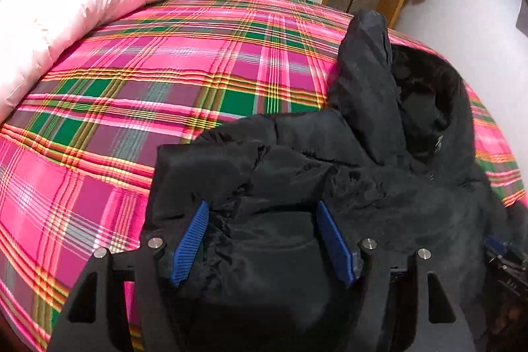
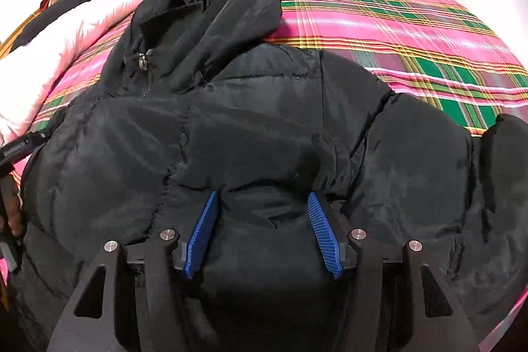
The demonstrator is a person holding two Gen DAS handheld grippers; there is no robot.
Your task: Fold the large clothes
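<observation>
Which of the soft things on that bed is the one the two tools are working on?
The black hooded puffer jacket, lying on the plaid sheet. Both the left tool and right tool straddle its fabric, open. The pale pink quilt lies apart, untouched.

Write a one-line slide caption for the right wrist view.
Right tongs spread open over the black puffer jacket lying zipped on the plaid bedsheet.

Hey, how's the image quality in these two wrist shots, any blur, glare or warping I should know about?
Left wrist view: strong fisheye bending of the plaid bedsheet, dark vignette corners, black jacket underexposed with little detail. Right wrist view: same warping, soft sheen on the jacket, white quilt blown out and smeared at the left edge.
</observation>
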